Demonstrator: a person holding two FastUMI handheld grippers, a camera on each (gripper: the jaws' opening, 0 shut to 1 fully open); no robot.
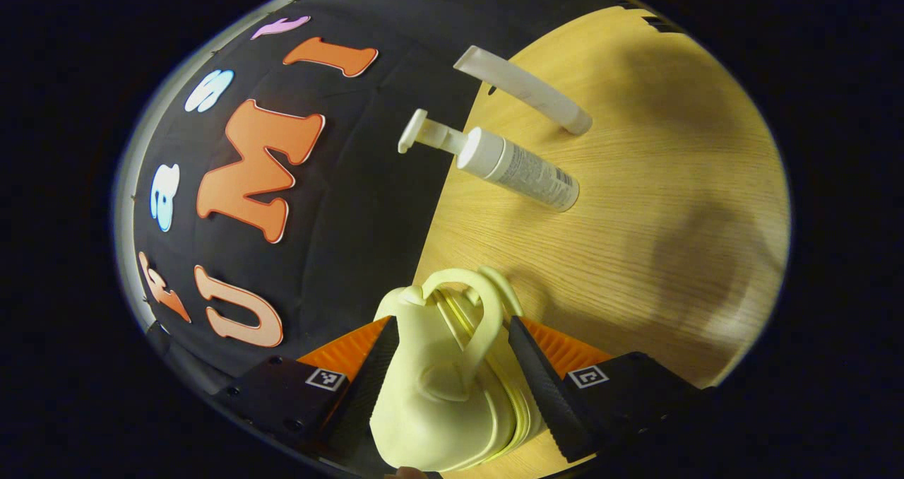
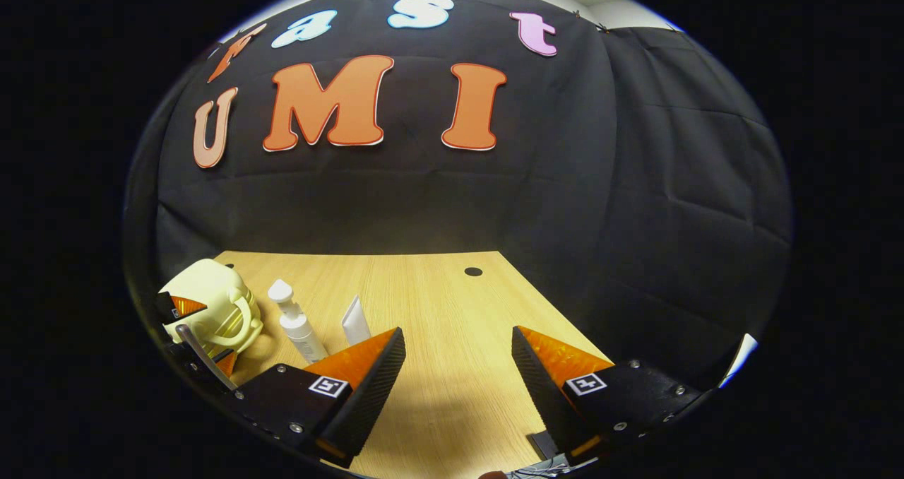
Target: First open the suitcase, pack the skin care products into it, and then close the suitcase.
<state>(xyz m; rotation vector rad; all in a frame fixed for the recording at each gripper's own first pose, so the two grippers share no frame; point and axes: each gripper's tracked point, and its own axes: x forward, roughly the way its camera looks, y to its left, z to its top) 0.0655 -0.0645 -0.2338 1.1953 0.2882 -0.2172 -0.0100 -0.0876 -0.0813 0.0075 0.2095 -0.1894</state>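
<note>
Two skin care items lie on the pale wooden table [image 1: 635, 203], unpacked: a white pump bottle [image 1: 519, 168] and a flat white squeeze tube [image 1: 522, 87] just beyond it. My left gripper [image 1: 452, 387] clamps the small pale-yellow moulded suitcase [image 1: 438, 394] from both sides, zip and carry handle facing up, at the table's edge. My right gripper [image 2: 458, 380] hangs spread and empty above bare wood. I judge opening comes first: I should steady the case and bring the right to the zip.
</note>
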